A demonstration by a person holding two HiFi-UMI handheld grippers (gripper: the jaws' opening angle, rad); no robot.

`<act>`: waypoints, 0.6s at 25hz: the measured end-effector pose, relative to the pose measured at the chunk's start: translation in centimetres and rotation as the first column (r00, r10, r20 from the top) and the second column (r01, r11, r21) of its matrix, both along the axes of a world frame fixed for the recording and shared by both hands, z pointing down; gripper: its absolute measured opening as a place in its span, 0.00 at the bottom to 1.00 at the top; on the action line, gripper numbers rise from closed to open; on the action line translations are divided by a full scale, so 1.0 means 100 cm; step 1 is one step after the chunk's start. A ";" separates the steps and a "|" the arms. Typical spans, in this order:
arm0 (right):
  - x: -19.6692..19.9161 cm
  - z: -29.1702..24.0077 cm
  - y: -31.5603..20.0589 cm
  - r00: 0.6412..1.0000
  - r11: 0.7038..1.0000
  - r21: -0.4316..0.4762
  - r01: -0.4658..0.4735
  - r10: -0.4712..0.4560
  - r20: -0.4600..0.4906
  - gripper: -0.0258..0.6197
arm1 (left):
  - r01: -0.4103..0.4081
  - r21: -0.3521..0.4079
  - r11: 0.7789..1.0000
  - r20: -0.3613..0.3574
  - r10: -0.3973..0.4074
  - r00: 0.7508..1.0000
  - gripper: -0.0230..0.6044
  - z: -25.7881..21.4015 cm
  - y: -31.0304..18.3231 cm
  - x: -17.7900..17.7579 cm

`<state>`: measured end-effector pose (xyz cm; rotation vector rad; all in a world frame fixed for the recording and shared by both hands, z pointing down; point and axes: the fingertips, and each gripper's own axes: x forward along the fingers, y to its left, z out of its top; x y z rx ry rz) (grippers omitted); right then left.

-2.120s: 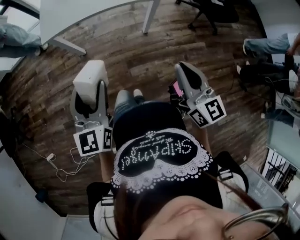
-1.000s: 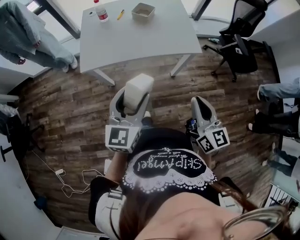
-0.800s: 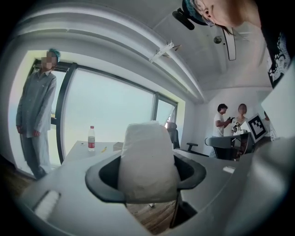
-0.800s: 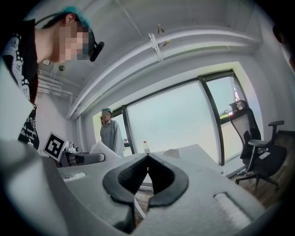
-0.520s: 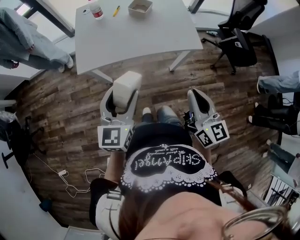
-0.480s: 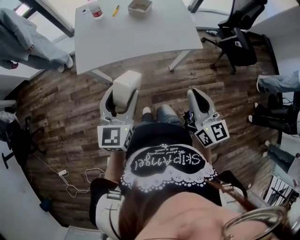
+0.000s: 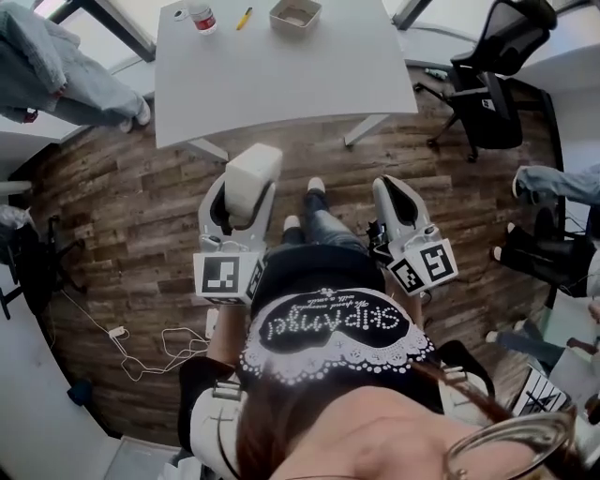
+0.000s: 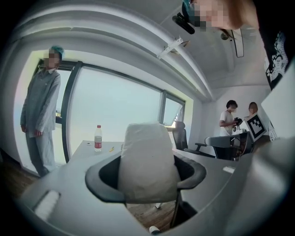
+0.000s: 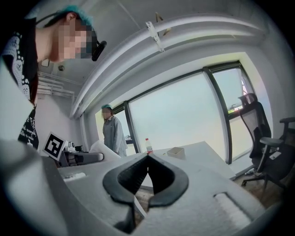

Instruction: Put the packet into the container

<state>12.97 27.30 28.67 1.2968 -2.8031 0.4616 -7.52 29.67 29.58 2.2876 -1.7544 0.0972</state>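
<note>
Holds the white packet [image 8: 147,147] pinched upright between the left gripper [image 8: 146,179] fingers [image 8: 103,177], likely for carrying to the worktop [image 7: 281,84]. Shows the right gripper [image 9: 147,171] fingers pressed together, empty. Stands well short of the container [image 7: 295,16] there.

Head view looks down; gripper views share the table [image 7: 281,84].

A bottle [image 7: 201,16] and a yellow pen [image 7: 243,17] sit on the pale table [image 7: 281,80], a black office chair [image 7: 489,98] nearby.
</note>
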 end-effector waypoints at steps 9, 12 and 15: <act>-0.005 -0.002 -0.081 0.995 0.995 0.023 0.094 -0.095 0.025 0.03 | 0.135 0.067 0.989 0.008 -0.136 0.991 0.49 -0.022 -0.063 -0.004; -0.001 -0.003 -0.104 0.994 0.994 0.022 0.103 -0.104 0.028 0.03 | 0.168 0.072 0.983 -0.002 -0.168 0.986 0.49 -0.025 -0.082 -0.003; 0.008 0.000 -0.124 0.994 0.994 0.008 0.106 -0.106 0.029 0.03 | 0.180 0.056 0.982 -0.001 -0.181 0.984 0.49 -0.020 -0.096 0.004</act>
